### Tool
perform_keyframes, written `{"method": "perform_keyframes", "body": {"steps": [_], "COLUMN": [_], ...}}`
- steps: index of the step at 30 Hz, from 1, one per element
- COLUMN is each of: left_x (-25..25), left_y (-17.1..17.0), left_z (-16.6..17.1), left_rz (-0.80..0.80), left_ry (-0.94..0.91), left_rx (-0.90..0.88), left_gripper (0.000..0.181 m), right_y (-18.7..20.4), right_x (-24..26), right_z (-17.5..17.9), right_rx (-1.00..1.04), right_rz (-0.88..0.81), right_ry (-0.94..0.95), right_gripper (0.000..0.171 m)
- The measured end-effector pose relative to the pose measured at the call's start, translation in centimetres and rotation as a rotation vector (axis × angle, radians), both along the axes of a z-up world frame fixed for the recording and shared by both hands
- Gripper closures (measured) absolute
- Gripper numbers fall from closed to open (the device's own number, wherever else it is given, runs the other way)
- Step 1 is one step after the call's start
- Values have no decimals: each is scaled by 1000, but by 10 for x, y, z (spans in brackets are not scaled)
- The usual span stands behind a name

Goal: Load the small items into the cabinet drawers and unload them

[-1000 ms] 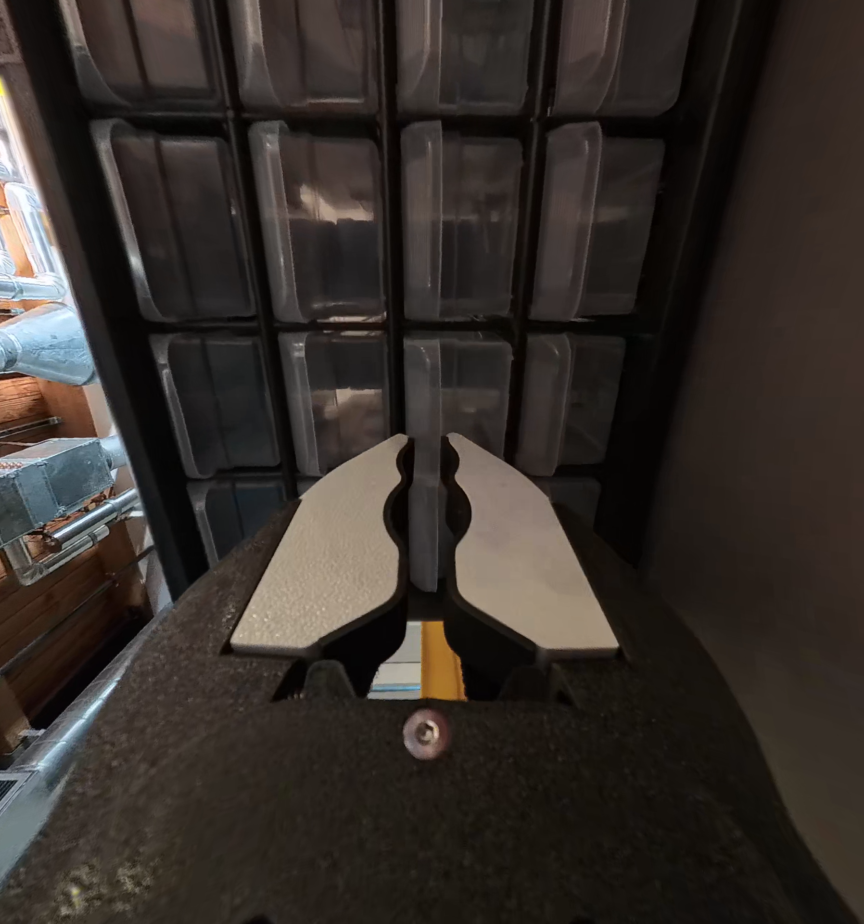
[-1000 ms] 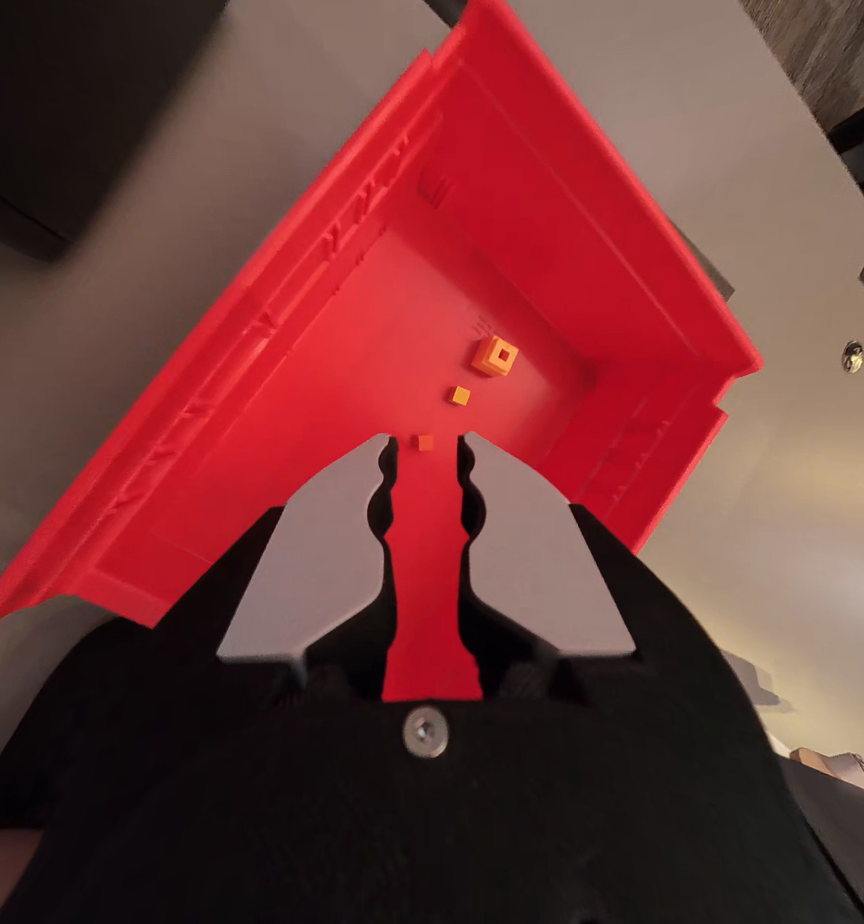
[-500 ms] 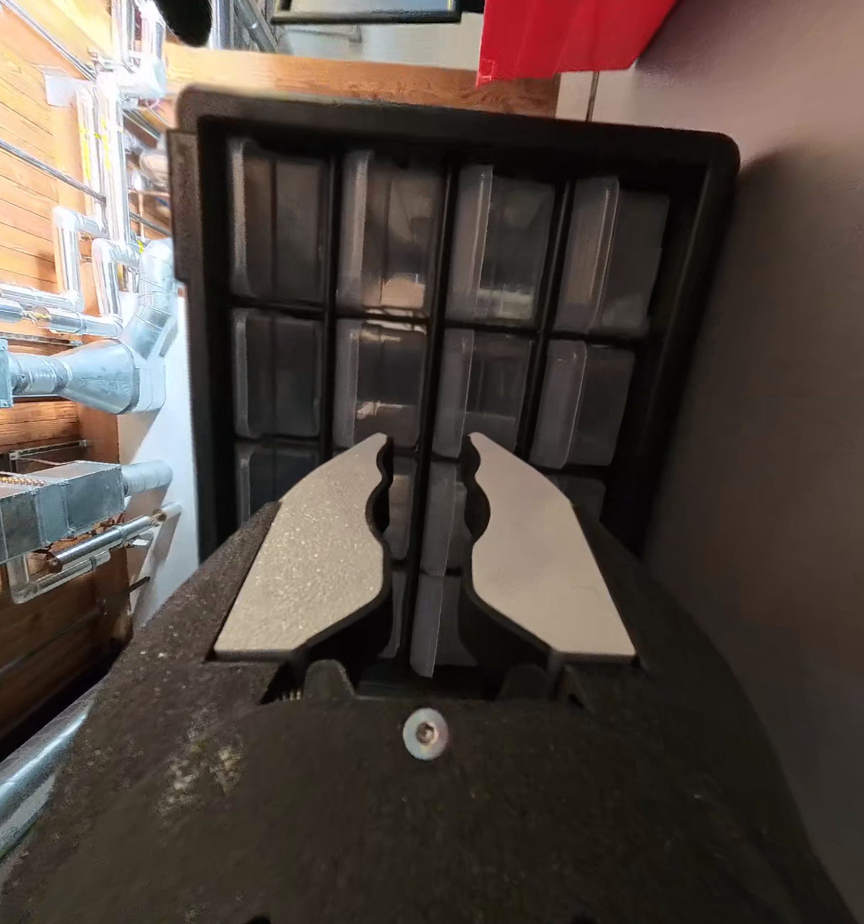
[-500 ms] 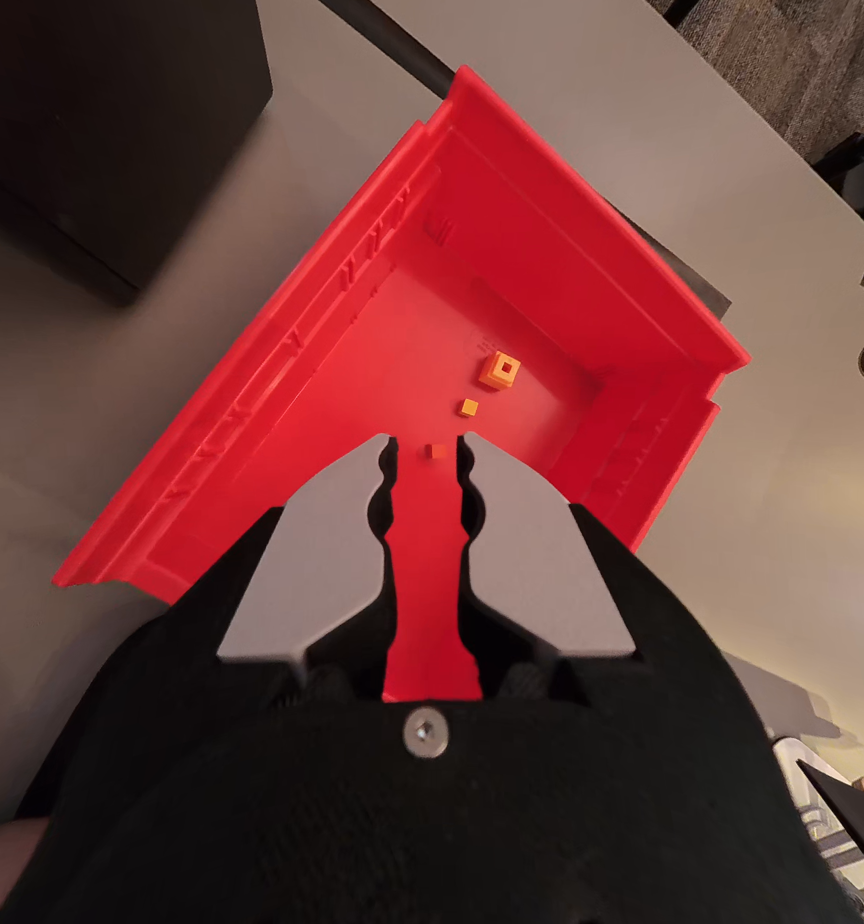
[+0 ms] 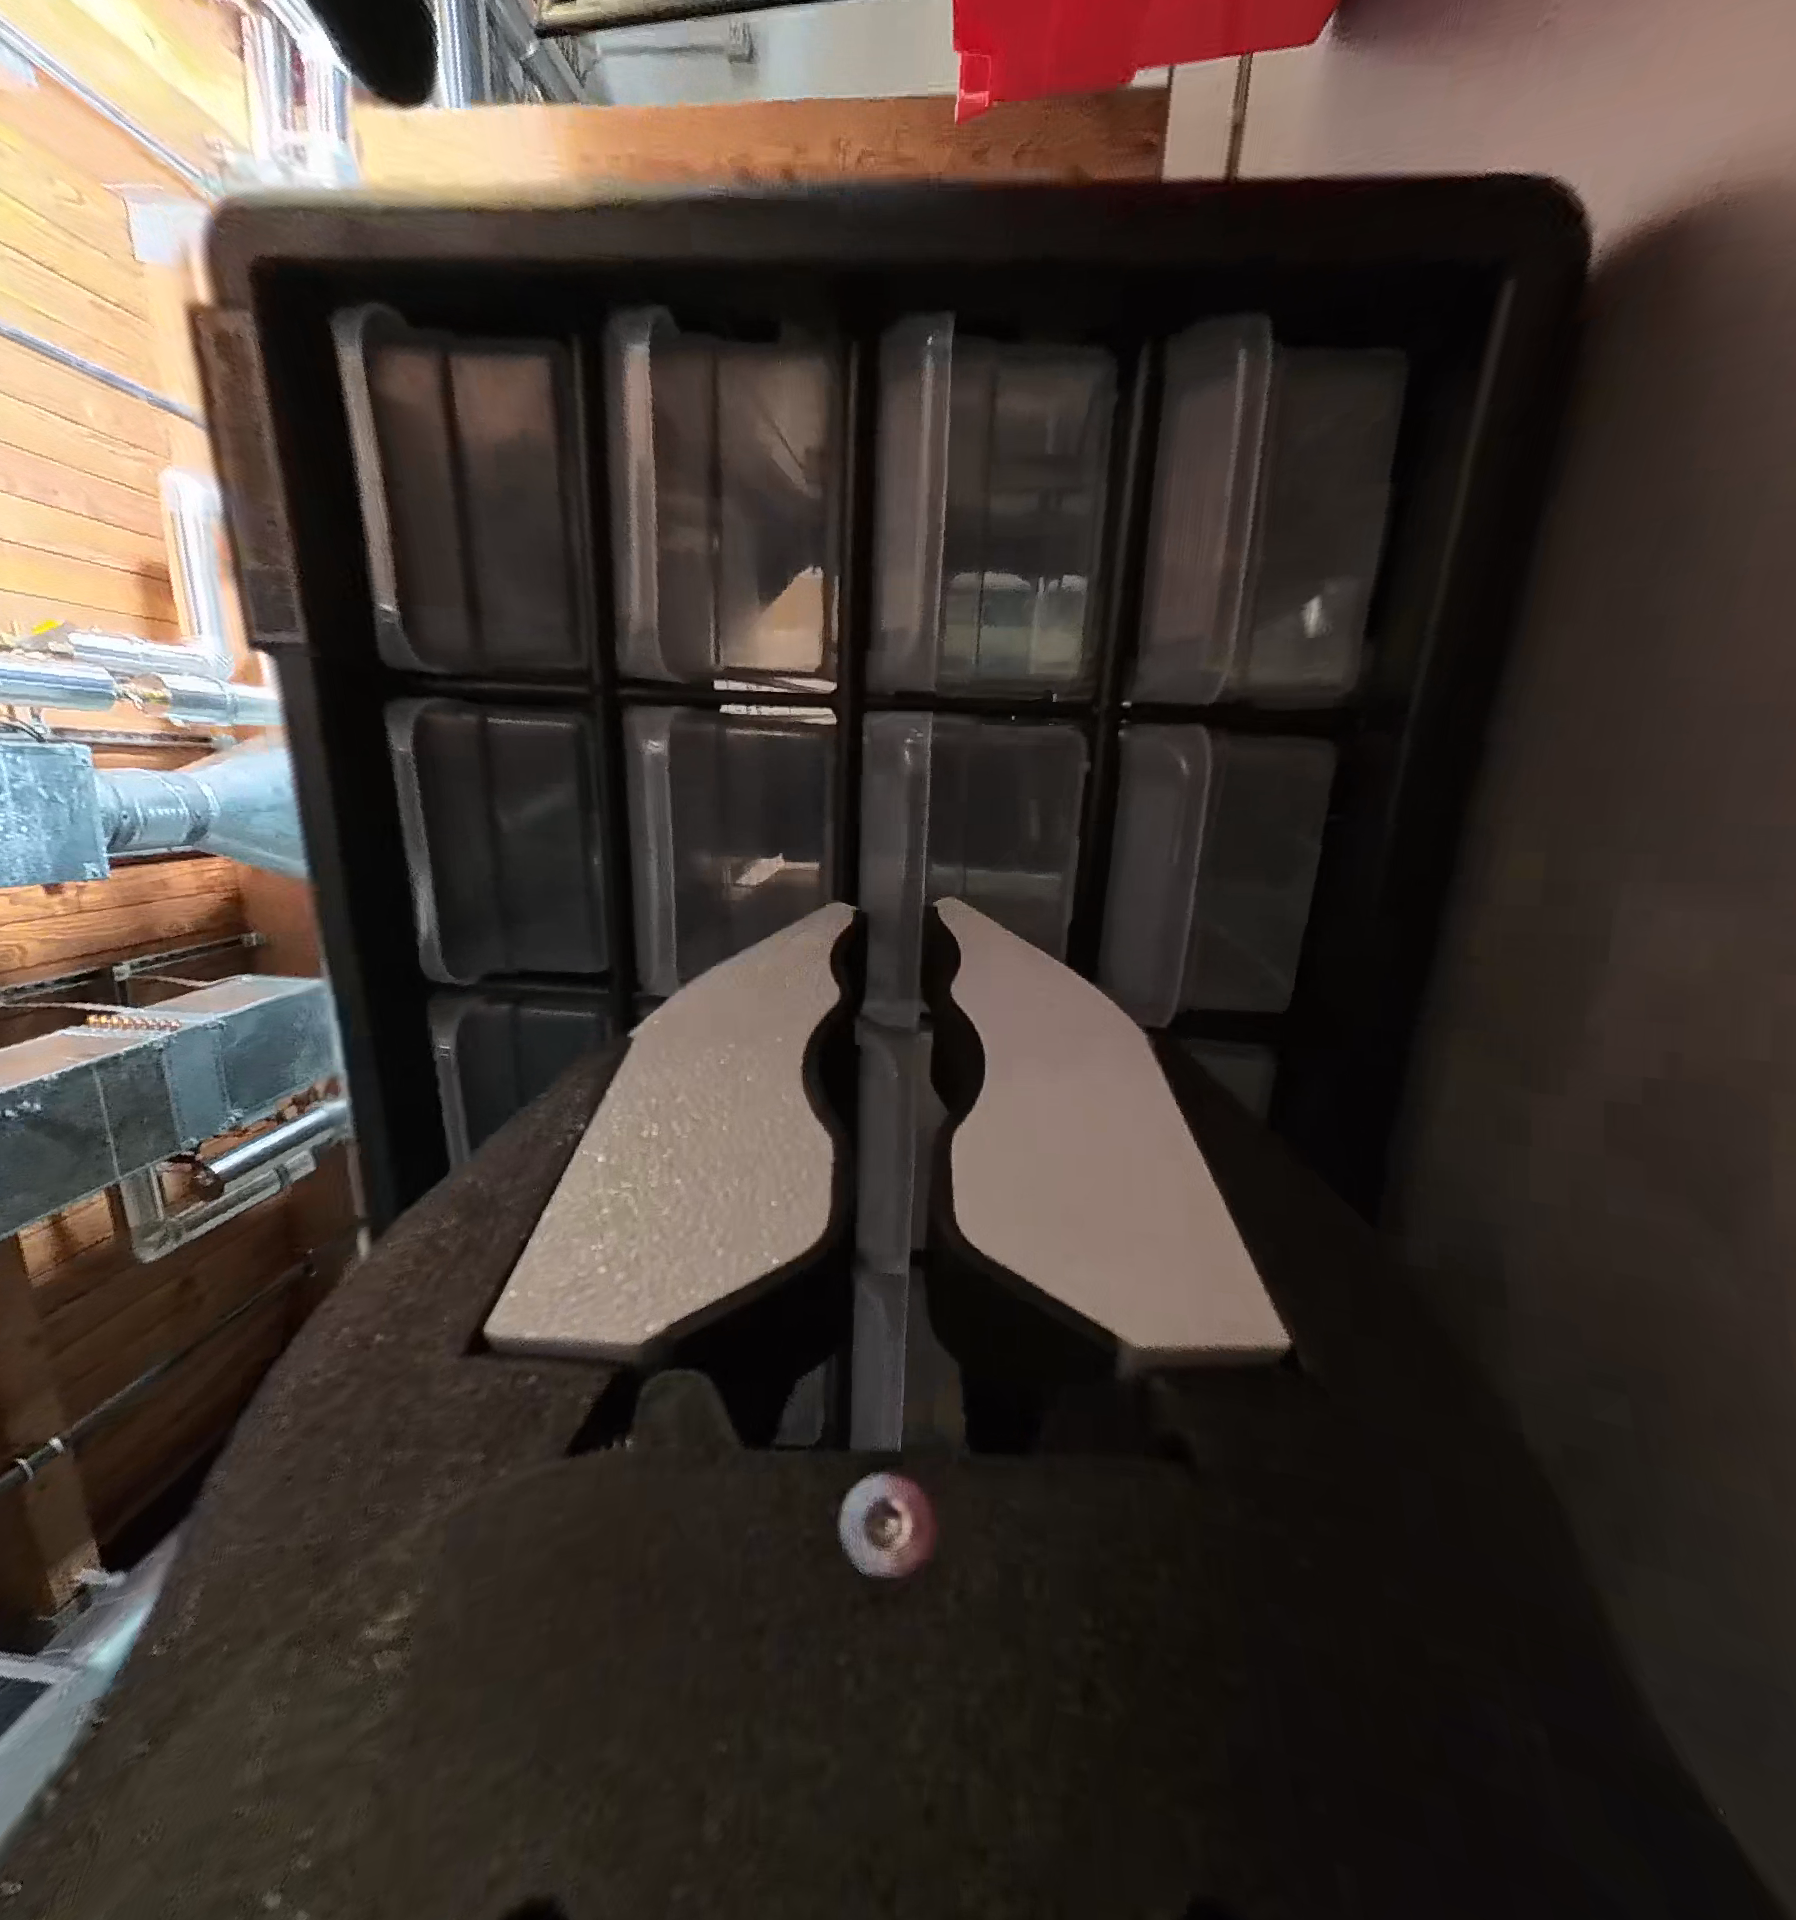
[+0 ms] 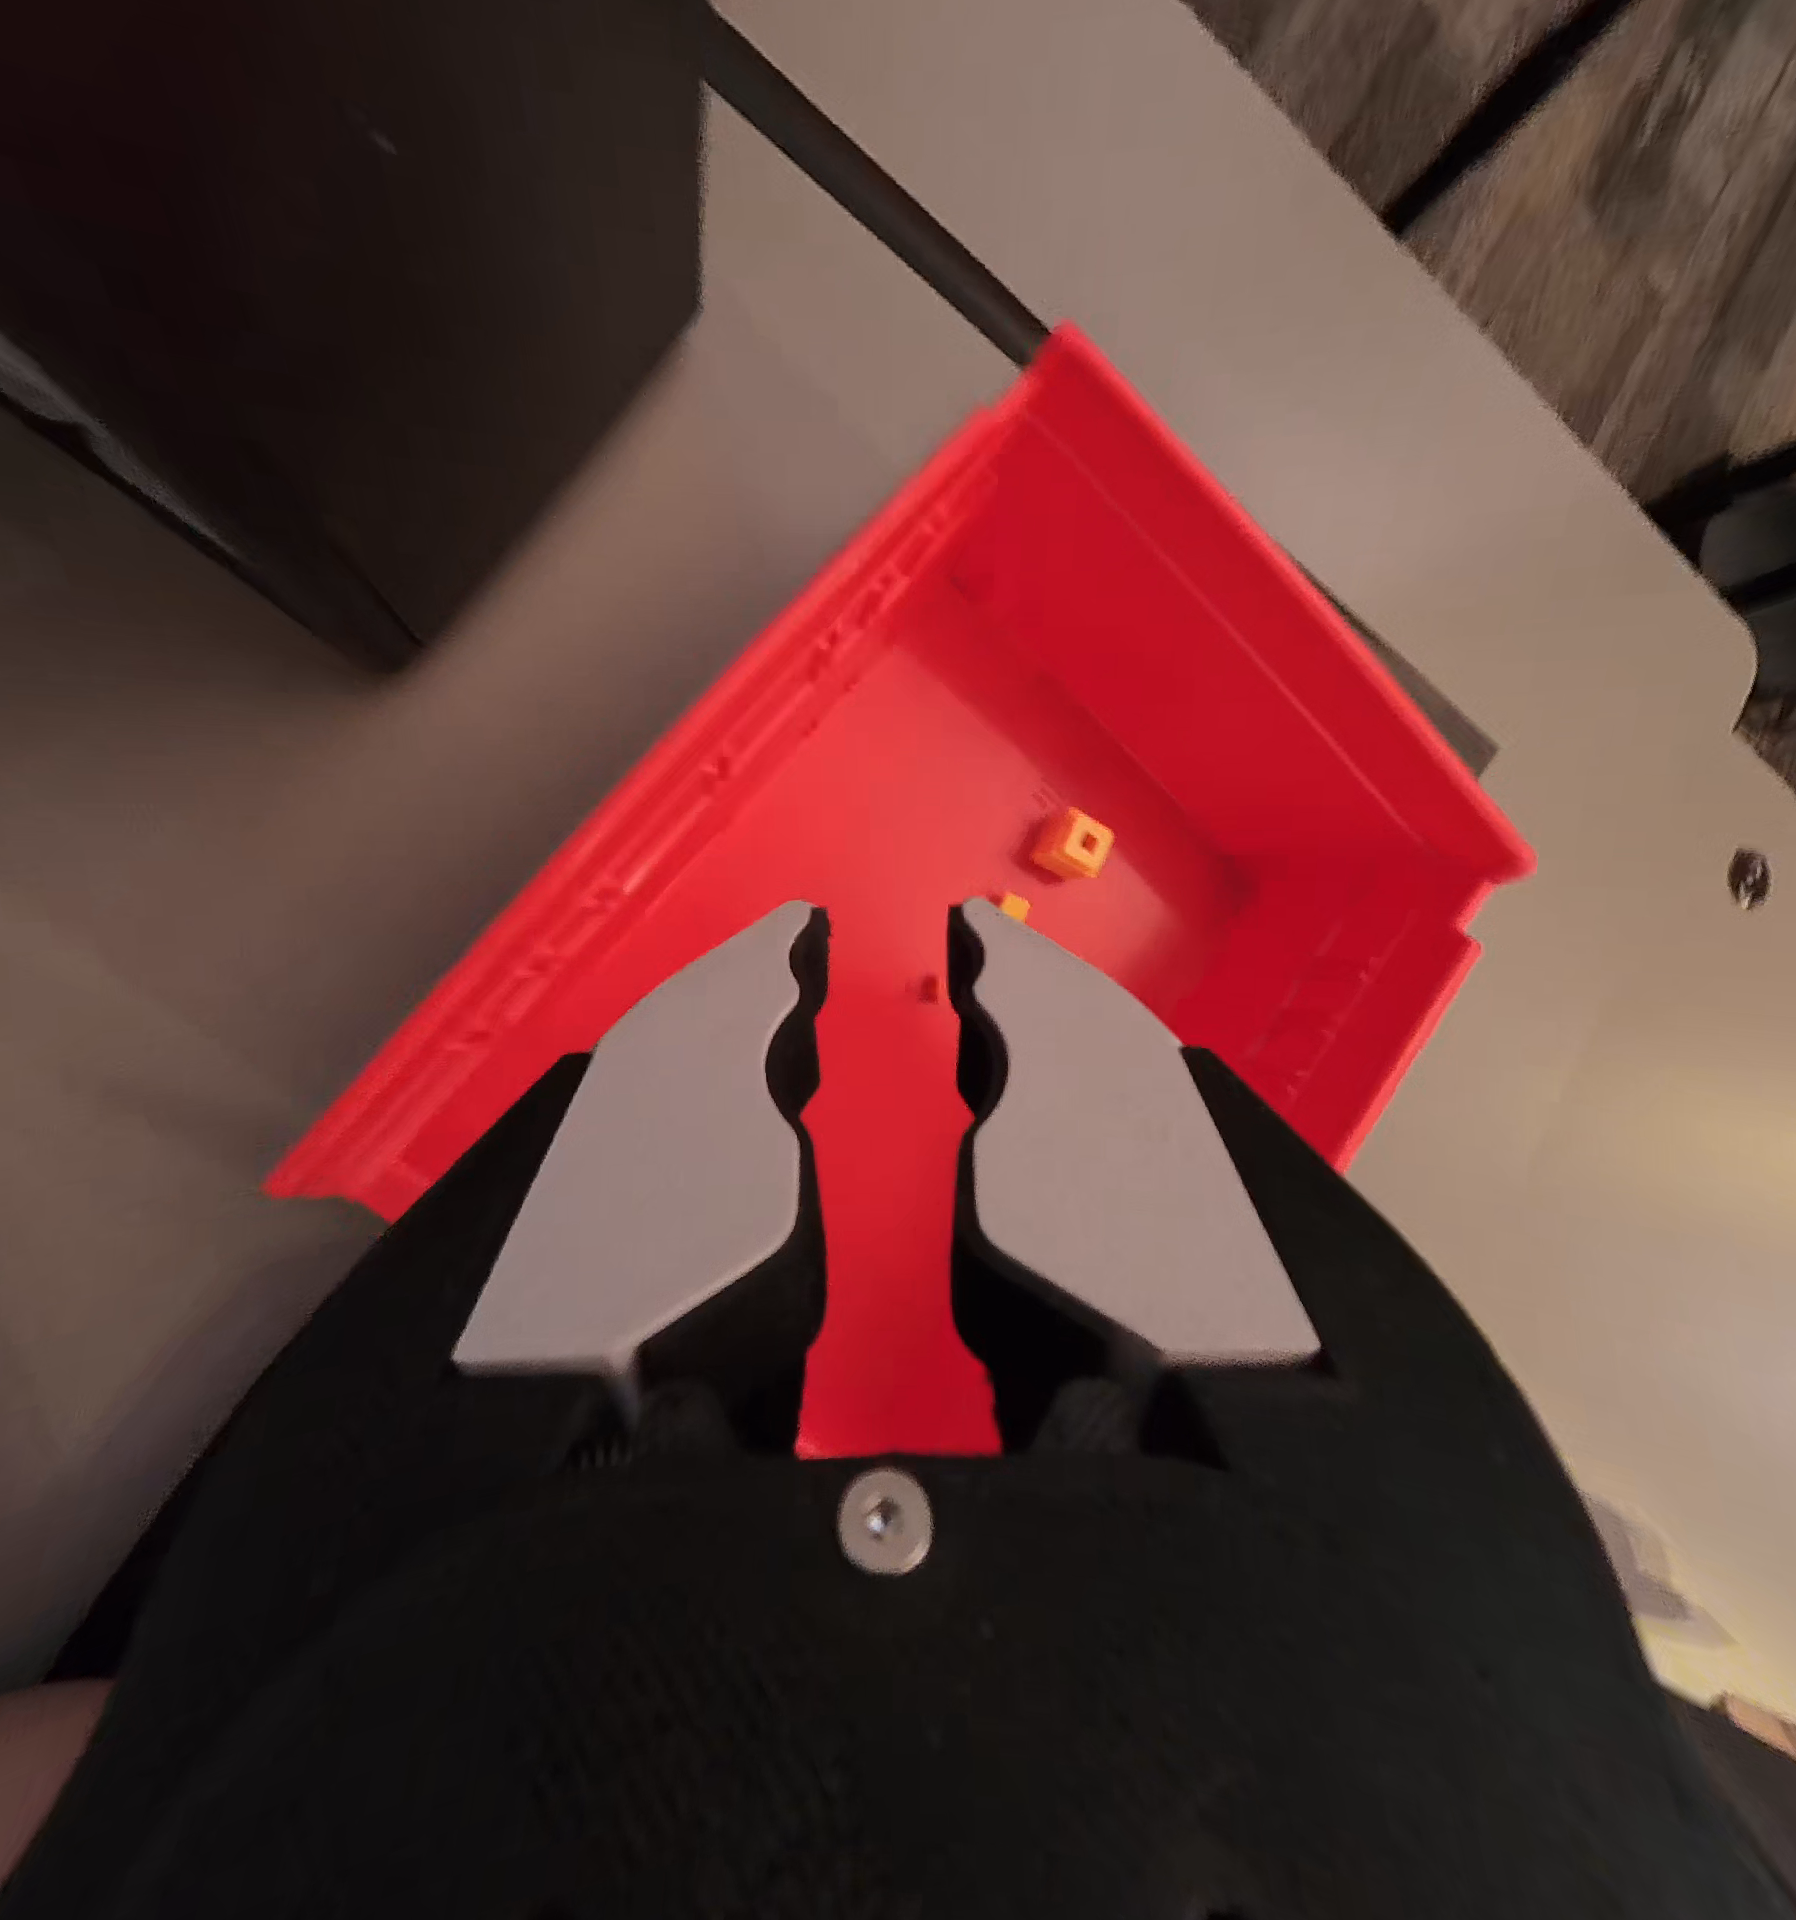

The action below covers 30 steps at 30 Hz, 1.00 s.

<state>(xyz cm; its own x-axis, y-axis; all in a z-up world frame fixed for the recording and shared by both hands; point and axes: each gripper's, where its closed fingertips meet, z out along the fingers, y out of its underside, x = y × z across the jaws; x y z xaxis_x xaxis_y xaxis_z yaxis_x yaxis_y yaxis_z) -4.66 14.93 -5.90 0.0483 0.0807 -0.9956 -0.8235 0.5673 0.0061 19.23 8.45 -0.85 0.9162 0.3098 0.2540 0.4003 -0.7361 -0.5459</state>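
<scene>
Cabinet (image 5: 281,436): black frame with a grid of clear drawers, seen turned on its side in the left wrist view; it fills the far middle of that view.
Drawers (image 5: 728,509): four across in each visible row, all pushed in; contents too dim to tell.
Left gripper (image 5: 896,914): points at the cabinet, tips in front of a drawer handle (image 5: 894,810) in the second visible row. Jaws parted by a narrow gap; whether they touch the handle I cannot tell.
Bin (image 6: 1185,582): red, open, on the grey table (image 6: 1237,208), right of the cabinet's dark side.
Small items: a large orange cube (image 6: 1073,844) with a square hole, a small orange cube (image 6: 1014,906) and a tiny red piece (image 6: 927,987), all on the bin floor near its far right corner.
Right gripper (image 6: 886,920): above the bin, jaws apart and holding nothing; the tiny piece shows between its fingers, the small cube just beside the right tip.
Surroundings: wood-plank wall and silver ducts (image 5: 32,821) left of the cabinet.
</scene>
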Motion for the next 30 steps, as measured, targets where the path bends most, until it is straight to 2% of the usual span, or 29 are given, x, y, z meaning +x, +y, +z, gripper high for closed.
{"method": "perform_keyframes", "body": {"steps": [3,7,10,13,19,26,30], "left_x": [-5,-16,-19,-22,-29,-30,-31], "left_y": [-18,-47,-66,-76,-80,-81,-84], "left_z": [0,-3,-6,-8,-11,-12,-13], "left_rz": [-19,-39,-48,-52,-46,-51,-60], "left_ry": [34,55,66,72,62,51,49], "left_rx": [5,-12,-26,-47,-96,-131,-143], "left_gripper": [172,171,171,171,170,170,170], "right_y": [2,-1,-2,3,20,23,20], "right_x": [-43,-131,-201,-245,-255,-253,-245], "right_z": [16,24,19,2,-39,-70,-82], "right_rx": [48,72,68,36,-64,-372,-502], "right_rz": [140,473,712,816,832,998,1006], "right_ry": [28,49,83,68,-166,-399,-479], "right_gripper": [149,151,152,152,152,156,155]}}
